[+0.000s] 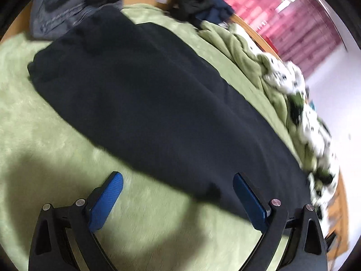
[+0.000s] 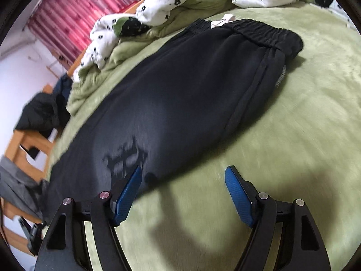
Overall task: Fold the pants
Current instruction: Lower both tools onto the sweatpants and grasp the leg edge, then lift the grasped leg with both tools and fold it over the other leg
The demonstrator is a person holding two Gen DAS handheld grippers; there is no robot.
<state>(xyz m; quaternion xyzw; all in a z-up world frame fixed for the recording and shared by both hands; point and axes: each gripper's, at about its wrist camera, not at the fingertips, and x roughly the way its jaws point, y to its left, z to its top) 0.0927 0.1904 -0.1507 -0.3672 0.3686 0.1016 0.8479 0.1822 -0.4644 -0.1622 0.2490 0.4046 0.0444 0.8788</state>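
Blue ribbed pads are facing each other across a wide gap on both claws, and neither is holding anything. The left claw (image 1: 178,194) is hanging over the green blanket (image 1: 33,135), its far pad just reaching over the near edge of the pants (image 1: 146,94); the cloth is lying ahead of it and off to its right. The right claw (image 2: 183,188) is mirroring that: its inner pad is sitting over the same near edge, with the pants (image 2: 180,94) running ahead and to its left. Both are poised at that long side, so I'd judge neither arm is the nearer one.

What matters is the long axis. The pants are lying flat, apparently already doubled leg on leg, stretching crosswise in front of the person. The elastic waistband (image 2: 259,31) is at the right claw's end, with a pale tag poking out, and the leg ends are running off toward the left claw's end. Any lengthwise fold would probably mean carrying one end over toward the other.

The fabric is looking thick, matte and black, like a soft sweat knit, with a gathered, ribbed waist and a side seam. The blanket beneath is plush and fuzzy, likely grippy. Beyond it a white spotted quilt (image 2: 158,4) is lying bunched, with grey clothes (image 1: 58,15) heaped past the leg end and pink curtains (image 1: 282,11) behind.
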